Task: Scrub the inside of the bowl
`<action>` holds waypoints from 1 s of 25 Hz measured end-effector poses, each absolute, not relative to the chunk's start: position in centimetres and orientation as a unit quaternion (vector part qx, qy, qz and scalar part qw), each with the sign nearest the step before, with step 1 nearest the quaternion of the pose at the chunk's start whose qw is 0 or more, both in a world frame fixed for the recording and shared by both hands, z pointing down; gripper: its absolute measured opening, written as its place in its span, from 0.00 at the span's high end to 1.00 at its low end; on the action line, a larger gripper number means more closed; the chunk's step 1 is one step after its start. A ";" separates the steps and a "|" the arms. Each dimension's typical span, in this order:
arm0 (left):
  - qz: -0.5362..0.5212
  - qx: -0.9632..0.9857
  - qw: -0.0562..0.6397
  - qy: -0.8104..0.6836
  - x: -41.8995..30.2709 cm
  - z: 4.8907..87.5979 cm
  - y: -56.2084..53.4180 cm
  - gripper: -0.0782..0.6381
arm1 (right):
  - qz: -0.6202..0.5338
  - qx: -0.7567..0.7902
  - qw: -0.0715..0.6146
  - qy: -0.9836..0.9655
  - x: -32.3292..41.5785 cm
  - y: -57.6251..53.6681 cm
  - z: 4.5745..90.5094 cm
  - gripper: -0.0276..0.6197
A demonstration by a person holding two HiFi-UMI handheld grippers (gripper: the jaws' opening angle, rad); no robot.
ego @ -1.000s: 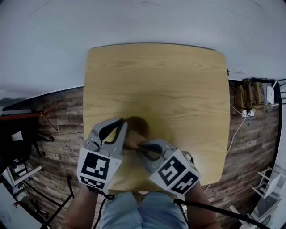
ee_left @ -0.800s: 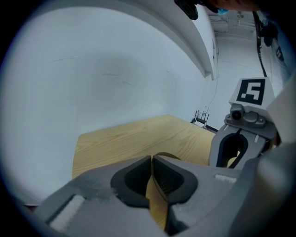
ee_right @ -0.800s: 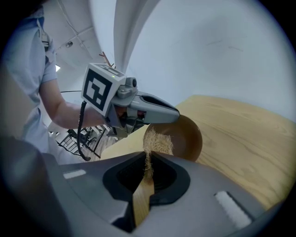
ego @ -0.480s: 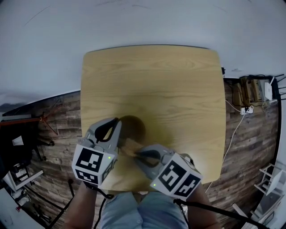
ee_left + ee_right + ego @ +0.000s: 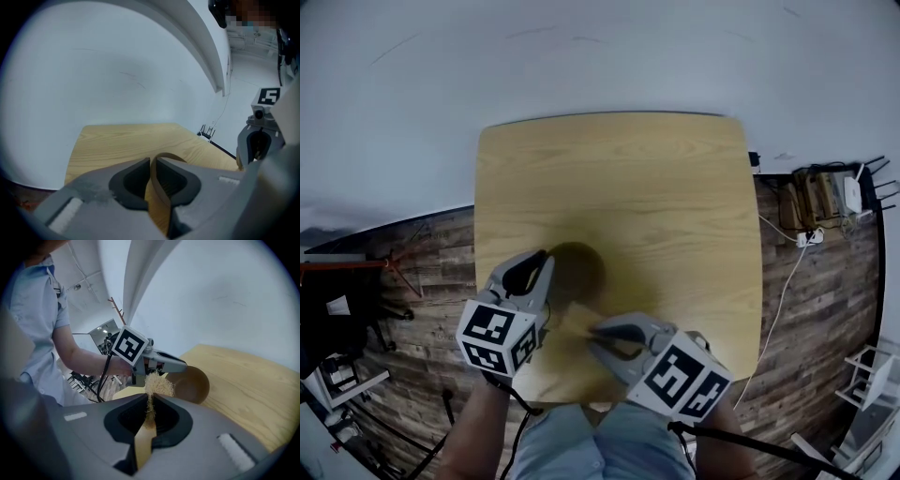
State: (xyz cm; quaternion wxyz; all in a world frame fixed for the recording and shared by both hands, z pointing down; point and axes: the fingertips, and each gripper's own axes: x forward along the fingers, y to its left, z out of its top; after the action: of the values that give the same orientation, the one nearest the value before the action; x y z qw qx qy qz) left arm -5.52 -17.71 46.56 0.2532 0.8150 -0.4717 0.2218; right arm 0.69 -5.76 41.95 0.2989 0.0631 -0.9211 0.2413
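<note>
A dark brown bowl (image 5: 581, 264) sits on the wooden table (image 5: 675, 206) near its front left. My left gripper (image 5: 542, 267) is shut on the bowl's rim; in the left gripper view the thin brown bowl wall (image 5: 157, 187) runs between the closed jaws (image 5: 153, 161). My right gripper (image 5: 595, 337) is shut on a scrub brush (image 5: 575, 319) with a pale wooden handle. In the right gripper view the straw-coloured bristles (image 5: 158, 384) stick out past the right gripper (image 5: 150, 399), just beside the bowl (image 5: 193, 383) and the left gripper (image 5: 161, 363).
The table's far half is bare wood. Wood-plank floor (image 5: 825, 309) surrounds the table, with a power strip and cables (image 5: 811, 234) at the right. A white wall (image 5: 117, 70) stands behind the table. The person's arm and light blue sleeve (image 5: 47, 310) show in the right gripper view.
My right gripper has drawn back toward the person with the brush, away from the bowl's hollow. The left gripper has kept its hold on the rim.
</note>
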 end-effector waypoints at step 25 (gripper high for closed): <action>0.110 0.780 0.078 -0.612 -7.5 29.6 -13.3 0.77 | 0.099 0.328 0.172 -0.923 4.9 -13.5 31.5 0.91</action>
State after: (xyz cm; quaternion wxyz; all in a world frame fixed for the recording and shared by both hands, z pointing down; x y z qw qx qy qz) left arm -7.46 -13.34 29.64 0.0776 0.7797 -0.6116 0.1096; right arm 4.92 -13.45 31.49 0.1722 0.3283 -0.9235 0.0985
